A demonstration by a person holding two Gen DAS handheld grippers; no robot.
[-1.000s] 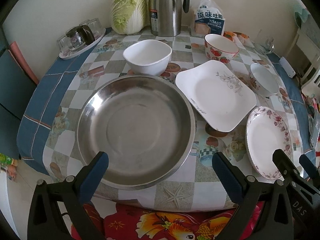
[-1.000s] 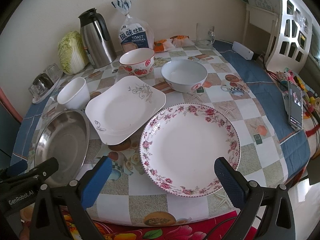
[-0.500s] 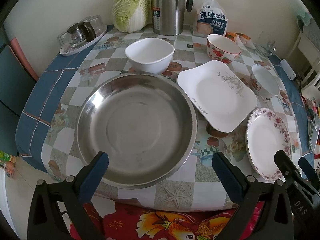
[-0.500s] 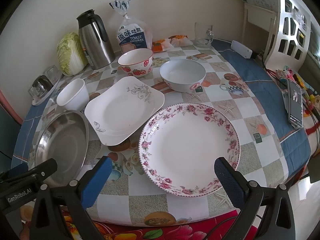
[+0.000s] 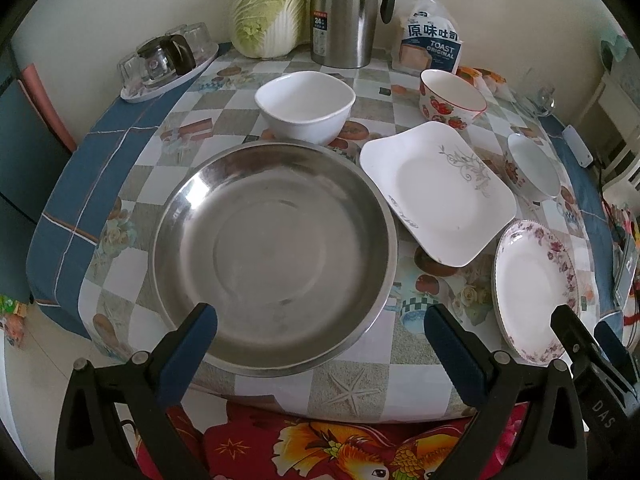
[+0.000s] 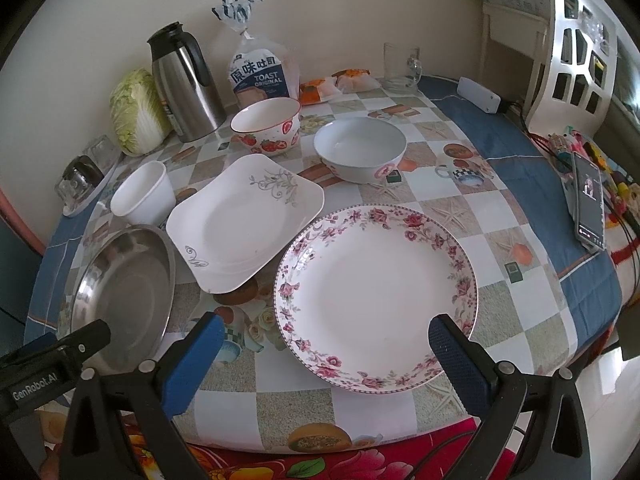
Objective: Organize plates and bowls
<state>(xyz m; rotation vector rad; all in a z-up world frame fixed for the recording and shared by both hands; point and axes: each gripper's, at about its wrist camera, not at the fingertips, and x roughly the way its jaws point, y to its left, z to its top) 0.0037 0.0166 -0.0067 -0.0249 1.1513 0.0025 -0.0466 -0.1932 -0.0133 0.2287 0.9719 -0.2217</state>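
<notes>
Left wrist view: the left gripper [image 5: 320, 336] is hovering at the near edge of the bench [image 5: 132, 184], its blue-padded fingers [image 5: 188, 354] spread wide and holding nothing. The left pad is covering part of the near rim of the steel pan [image 5: 274, 254], a round, shiny, shallow dish. Behind it a white bowl [image 5: 305, 107] with squarish corners is sitting, glossy and plain. To the right the square plate [image 5: 438, 192] is lying with a grey leaf print, and the strawberry bowl [image 5: 452, 98] is standing beyond it. The round floral plate [image 5: 534, 288] is showing only edge-on, its near rim partly hidden by the right gripper's [image 5: 592, 344] black frame.

Right wrist view: the right gripper [image 6: 326, 354] is hanging over the floral plate [image 6: 376, 296], fingers [image 6: 456, 360] spread apart and empty, the right pad overlapping the plate's near rim. The square plate [image 6: 244, 220] is lying just beside it to the left. The pan [image 6: 124, 292] is being cut off by the left gripper's [image 6: 52, 356] arm. A pale round bowl [image 6: 360, 148] is sitting beyond. The cloth is a glossy checked print.
</notes>
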